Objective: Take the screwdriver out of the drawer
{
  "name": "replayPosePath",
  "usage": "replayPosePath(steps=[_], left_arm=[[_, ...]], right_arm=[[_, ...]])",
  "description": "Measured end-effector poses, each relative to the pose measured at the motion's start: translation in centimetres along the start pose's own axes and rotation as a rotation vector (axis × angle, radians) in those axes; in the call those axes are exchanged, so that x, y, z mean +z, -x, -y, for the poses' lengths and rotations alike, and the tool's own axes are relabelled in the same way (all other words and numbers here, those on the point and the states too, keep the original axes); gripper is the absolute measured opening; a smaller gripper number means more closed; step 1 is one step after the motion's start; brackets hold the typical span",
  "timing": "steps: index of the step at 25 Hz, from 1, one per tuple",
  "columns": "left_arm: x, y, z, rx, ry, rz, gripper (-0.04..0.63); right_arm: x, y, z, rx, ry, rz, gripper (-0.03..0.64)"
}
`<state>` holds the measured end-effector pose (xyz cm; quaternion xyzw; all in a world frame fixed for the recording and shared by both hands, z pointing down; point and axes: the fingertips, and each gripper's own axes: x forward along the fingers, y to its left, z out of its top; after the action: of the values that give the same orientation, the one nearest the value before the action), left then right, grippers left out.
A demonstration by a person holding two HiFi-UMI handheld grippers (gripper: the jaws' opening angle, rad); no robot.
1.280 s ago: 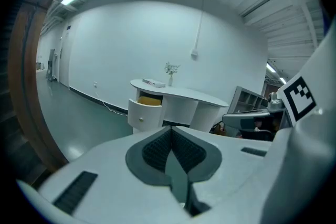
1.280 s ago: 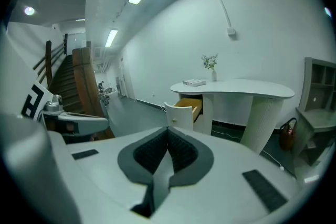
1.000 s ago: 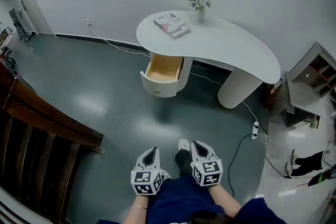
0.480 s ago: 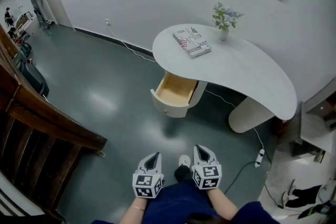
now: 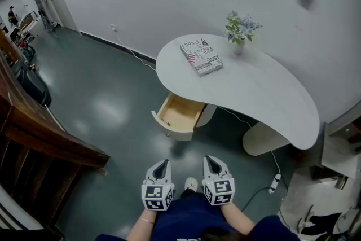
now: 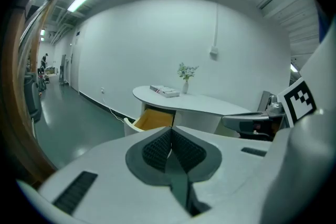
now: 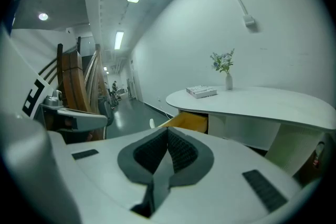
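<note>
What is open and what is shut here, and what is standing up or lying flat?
drawer: pulled open under the desk; no screwdriver can be made out inside.
left gripper: jaws together, nothing between them.
right gripper: jaws together, nothing between them.
book: closed, lying flat on the desk.
vase of flowers: standing upright on the desk.

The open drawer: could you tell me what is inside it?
The drawer shows only a bare wooden floor; its rear is covered by the tabletop, so anything there stays unseen.
</note>
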<state>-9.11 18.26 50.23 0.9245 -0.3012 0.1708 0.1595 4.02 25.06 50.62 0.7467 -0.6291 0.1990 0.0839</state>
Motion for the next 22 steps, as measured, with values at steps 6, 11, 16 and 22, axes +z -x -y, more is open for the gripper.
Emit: replayPosePath(steps=[6, 11, 16, 22], left_arm=[[2.0, -2.3, 1.7, 0.015, -0.023, 0.047, 0.005], [2.1, -3.0, 2.5, 0.005, -0.034, 0.03, 0.005], [2.8, -3.4, 1.0, 0.033, -0.016, 0.042, 0.005], [3.8, -6.1, -2.4, 0.044, 0.008, 0.042, 0.005]], right_arm=[[1.5, -1.8, 2.4, 0.041, 0.025, 0.013, 0.008], [1.3, -2.3, 2.6, 0.068, 0.012, -0.015, 0.008], [1.4, -3.6, 2.3, 0.077, 0.017, -0.043, 0.008], [2.5, -6.5, 3.1, 0.05, -0.004, -0.038, 0.008]])
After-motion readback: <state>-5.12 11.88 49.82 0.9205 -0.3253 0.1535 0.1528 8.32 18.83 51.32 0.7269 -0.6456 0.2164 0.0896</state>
